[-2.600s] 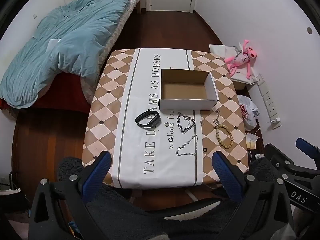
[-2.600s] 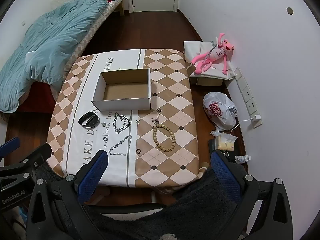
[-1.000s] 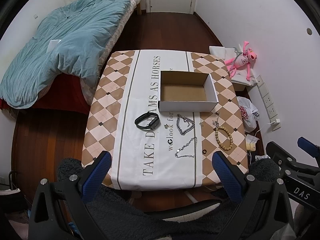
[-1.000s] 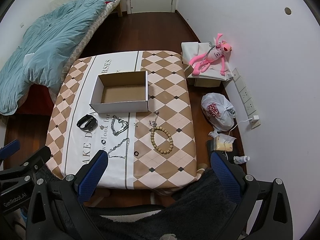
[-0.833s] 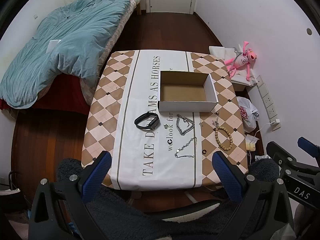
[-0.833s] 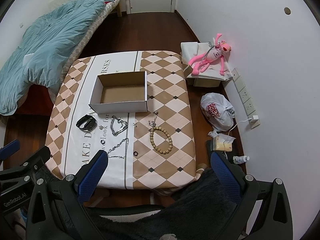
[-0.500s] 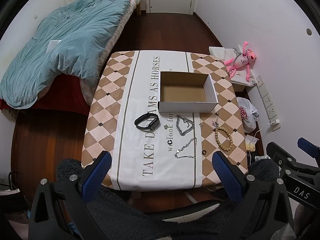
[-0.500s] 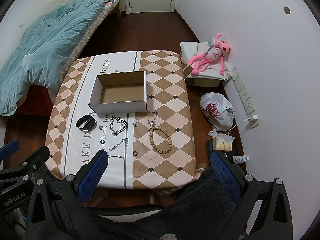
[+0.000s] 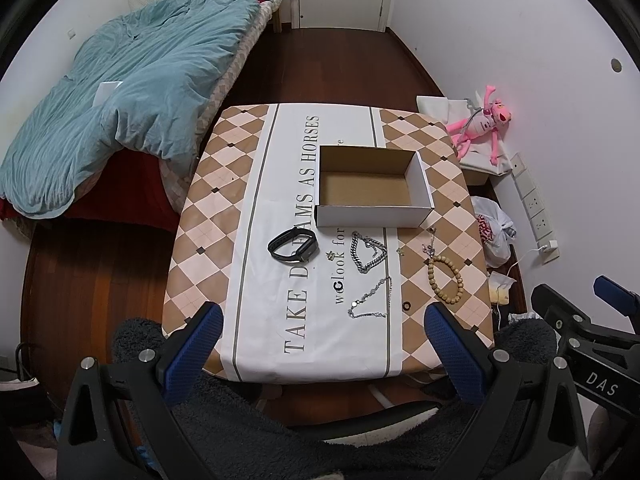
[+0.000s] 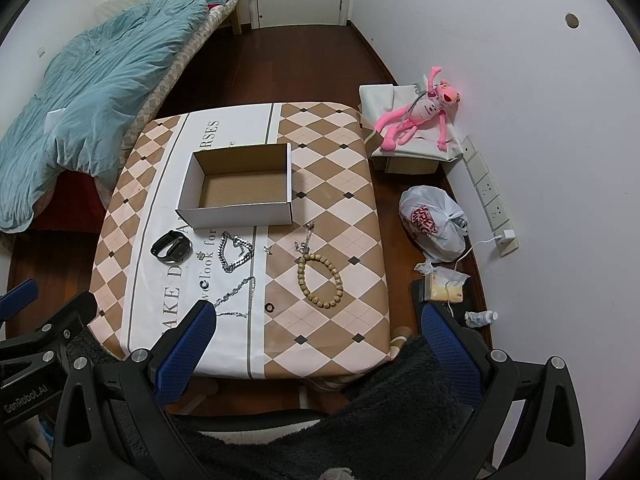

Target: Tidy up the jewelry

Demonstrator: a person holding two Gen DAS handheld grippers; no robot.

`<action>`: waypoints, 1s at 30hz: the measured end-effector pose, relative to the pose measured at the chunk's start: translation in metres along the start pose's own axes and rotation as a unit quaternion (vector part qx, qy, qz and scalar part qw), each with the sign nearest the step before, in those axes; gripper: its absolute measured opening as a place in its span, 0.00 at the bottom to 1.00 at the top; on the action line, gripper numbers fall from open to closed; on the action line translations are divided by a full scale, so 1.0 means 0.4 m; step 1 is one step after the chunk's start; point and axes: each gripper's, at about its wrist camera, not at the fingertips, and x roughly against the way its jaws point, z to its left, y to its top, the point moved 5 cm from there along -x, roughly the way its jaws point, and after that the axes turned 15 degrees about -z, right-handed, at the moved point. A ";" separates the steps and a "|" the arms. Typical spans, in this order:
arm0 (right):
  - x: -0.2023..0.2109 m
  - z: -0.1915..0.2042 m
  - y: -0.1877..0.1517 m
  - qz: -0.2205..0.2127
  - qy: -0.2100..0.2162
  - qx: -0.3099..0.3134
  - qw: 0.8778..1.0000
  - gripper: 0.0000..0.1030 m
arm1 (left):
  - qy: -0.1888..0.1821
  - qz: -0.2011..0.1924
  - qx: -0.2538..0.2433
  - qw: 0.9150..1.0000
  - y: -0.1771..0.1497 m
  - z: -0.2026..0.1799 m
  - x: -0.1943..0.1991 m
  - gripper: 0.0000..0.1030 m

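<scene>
An open, empty white cardboard box (image 9: 374, 182) (image 10: 240, 190) stands on a low table with a checked cloth (image 9: 224, 184) (image 10: 332, 184). In front of it lie a black wristband (image 9: 293, 245) (image 10: 172, 246), a thick silver chain (image 9: 367, 251) (image 10: 235, 252), a thin silver chain (image 9: 370, 300) (image 10: 236, 298), a wooden bead bracelet (image 9: 445, 285) (image 10: 320, 280), a small black ring (image 9: 407, 305) (image 10: 269, 306) and small charms. My left gripper (image 9: 320, 344) and right gripper (image 10: 318, 340) are both open and empty, held high above the table's near edge.
A bed with a teal duvet (image 9: 120, 92) lies left of the table. A pink plush toy (image 10: 420, 120) on a box, a white plastic bag (image 10: 434, 224) and a power strip (image 10: 506, 240) sit along the right wall. Dark fuzzy fabric (image 9: 300, 432) lies below the grippers.
Both views have shifted very slightly, the table drifting a little lower and nearer. Nothing on the table has moved. Both grippers stay open.
</scene>
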 end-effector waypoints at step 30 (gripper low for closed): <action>-0.156 -0.061 -0.015 0.029 -0.035 -0.018 0.999 1.00 | 0.035 0.001 -0.017 0.999 -0.001 -0.019 -0.140 1.00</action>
